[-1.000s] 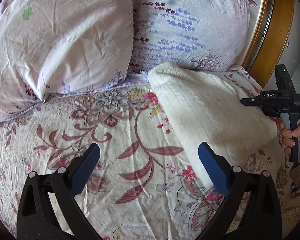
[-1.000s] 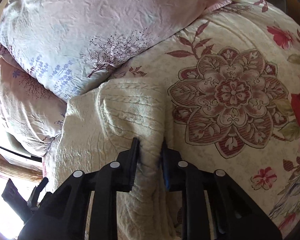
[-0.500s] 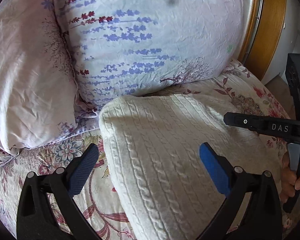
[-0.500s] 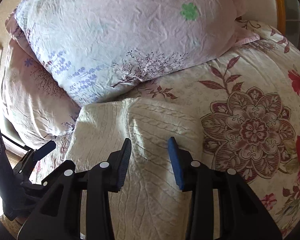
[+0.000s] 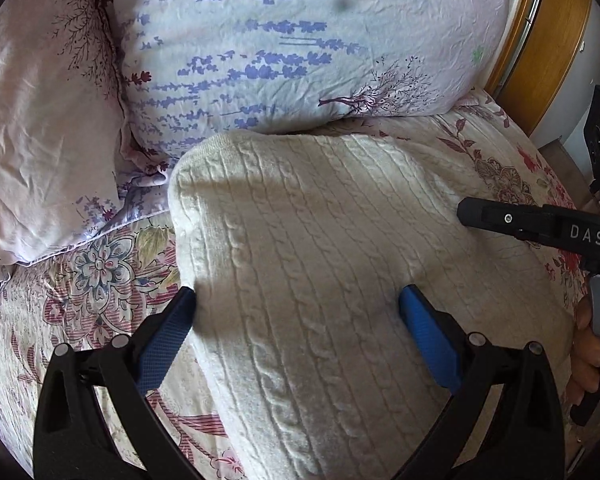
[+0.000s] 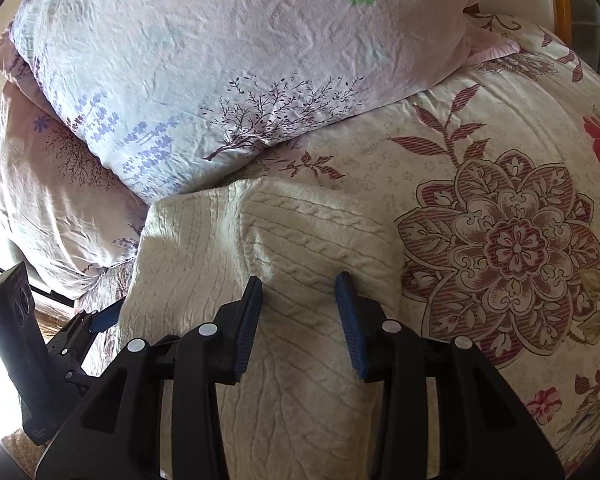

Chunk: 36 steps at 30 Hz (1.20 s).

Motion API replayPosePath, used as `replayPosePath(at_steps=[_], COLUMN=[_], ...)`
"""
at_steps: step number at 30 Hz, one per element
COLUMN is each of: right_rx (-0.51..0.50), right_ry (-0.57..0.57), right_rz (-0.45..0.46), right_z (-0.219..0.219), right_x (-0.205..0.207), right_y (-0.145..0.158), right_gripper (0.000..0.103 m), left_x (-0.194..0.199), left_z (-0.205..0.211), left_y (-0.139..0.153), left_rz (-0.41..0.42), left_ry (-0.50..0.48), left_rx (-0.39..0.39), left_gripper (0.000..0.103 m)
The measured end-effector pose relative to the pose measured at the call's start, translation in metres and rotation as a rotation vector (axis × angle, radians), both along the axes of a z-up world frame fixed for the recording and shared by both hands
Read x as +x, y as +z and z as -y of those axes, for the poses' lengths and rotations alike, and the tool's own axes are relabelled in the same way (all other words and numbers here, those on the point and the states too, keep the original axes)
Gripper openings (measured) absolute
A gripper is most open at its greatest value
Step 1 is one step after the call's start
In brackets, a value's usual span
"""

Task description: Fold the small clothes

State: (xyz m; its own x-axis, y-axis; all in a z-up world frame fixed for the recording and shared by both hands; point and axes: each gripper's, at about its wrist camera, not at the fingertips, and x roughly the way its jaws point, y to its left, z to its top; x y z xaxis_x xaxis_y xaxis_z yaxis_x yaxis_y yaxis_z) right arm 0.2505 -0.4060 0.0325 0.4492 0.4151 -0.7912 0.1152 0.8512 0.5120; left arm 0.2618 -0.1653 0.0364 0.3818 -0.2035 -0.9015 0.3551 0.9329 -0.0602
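Note:
A cream cable-knit sweater (image 5: 320,240) lies folded on the floral bedspread (image 5: 92,272), its far edge against the pillows. My left gripper (image 5: 296,296) hangs wide open just above it, one blue pad past the sweater's left edge, the other over its middle. My right gripper (image 6: 299,280) is open over the sweater (image 6: 308,224) near its right edge, its pads apart with only flat knit below and nothing pinched. The right gripper's black body (image 5: 540,228) shows at the right of the left wrist view, held by a hand (image 5: 588,356).
A lavender-print pillow (image 5: 300,40) and a pink pillow (image 5: 40,120) lie right behind the sweater. A wooden headboard (image 5: 548,40) curves at the far right. Flowered bedspread (image 6: 500,240) stretches to the right of the sweater. The left gripper's body (image 6: 28,352) shows at lower left.
My right gripper let go of the pinched sweater fold and opened. My left gripper swept from over the bare bedspread to above the sweater, nearer the pillows.

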Motion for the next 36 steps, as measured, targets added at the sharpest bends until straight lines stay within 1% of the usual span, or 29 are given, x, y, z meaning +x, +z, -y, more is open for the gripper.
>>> replayPosePath(at_steps=[3,5,8,10,12,15,18,20,22,24,26,28,30,31,32,33,34,35,36], right_rx=[0.012,0.010,-0.006,-0.021,-0.039,-0.067,-0.150,-0.197,-0.242,-0.279,-0.291,-0.271,-0.208,-0.154,-0.106,-0.057,-0.006,0.043,0.089], right_ry=[-0.013,-0.007,0.016,0.035,0.050,0.068,0.093,0.103,0.111,0.121,0.125,0.125,0.114,0.098,0.074,0.040,0.007,-0.017,-0.038], right_rz=[0.031,0.050,0.077,0.085,0.089,0.096,0.088,0.071,0.074,0.086,0.095,0.094,0.088,0.088,0.085,0.084,0.088,0.076,0.045], right_z=[0.004,0.005,0.004,-0.001,-0.005,-0.014,-0.024,-0.028,-0.033,-0.037,-0.037,-0.034,-0.026,-0.019,-0.012,-0.003,0.006,0.014,0.022], right_x=[-0.014,-0.028,-0.054,-0.070,-0.086,-0.102,-0.107,-0.108,-0.109,-0.109,-0.109,-0.109,-0.106,-0.105,-0.104,-0.101,-0.098,-0.092,-0.085], right_y=[0.013,0.021,0.033,0.037,0.036,0.035,0.028,0.020,0.014,0.012,0.009,0.009,0.015,0.019,0.021,0.023,0.023,0.021,0.016], right_gripper=[0.041,0.041,0.041,0.041,0.041,0.041,0.041,0.041,0.041,0.042,0.043,0.043,0.046,0.058,0.079,0.087,0.089,0.089,0.089], left_x=[-0.007,-0.016,-0.033,-0.047,-0.060,-0.075,-0.081,-0.084,-0.083,-0.079,-0.078,-0.080,-0.080,-0.078,-0.074,-0.068,-0.060,-0.052,-0.043], left_z=[-0.007,-0.015,-0.028,-0.036,-0.040,-0.039,-0.033,-0.031,-0.030,-0.032,-0.034,-0.037,-0.048,-0.056,-0.064,-0.072,-0.079,-0.084,-0.089], left_y=[0.009,0.020,0.036,0.043,0.045,0.036,0.015,0.001,-0.011,-0.019,-0.021,-0.018,-0.006,0.001,0.007,0.010,0.011,0.009,0.006], left_rz=[0.001,0.020,0.036,0.049,0.058,0.035,-0.026,-0.077,-0.115,-0.145,-0.149,-0.148,-0.125,-0.110,-0.098,-0.096,-0.106,-0.123,-0.144], left_ry=[0.003,0.003,-0.005,-0.017,-0.034,-0.066,-0.074,-0.070,-0.059,-0.037,-0.031,-0.031,-0.020,-0.004,0.020,0.047,0.075,0.105,0.136], left_rx=[-0.016,-0.031,-0.083,-0.119,-0.127,-0.132,-0.097,-0.086,-0.079,-0.103,-0.117,-0.132,-0.175,-0.206,-0.242,-0.274,-0.301,-0.317,-0.329], left_gripper=[0.098,0.097,0.097,0.097,0.097,0.097,0.097,0.097,0.098,0.099,0.100,0.100,0.100,0.100,0.100,0.100,0.100,0.100,0.100])
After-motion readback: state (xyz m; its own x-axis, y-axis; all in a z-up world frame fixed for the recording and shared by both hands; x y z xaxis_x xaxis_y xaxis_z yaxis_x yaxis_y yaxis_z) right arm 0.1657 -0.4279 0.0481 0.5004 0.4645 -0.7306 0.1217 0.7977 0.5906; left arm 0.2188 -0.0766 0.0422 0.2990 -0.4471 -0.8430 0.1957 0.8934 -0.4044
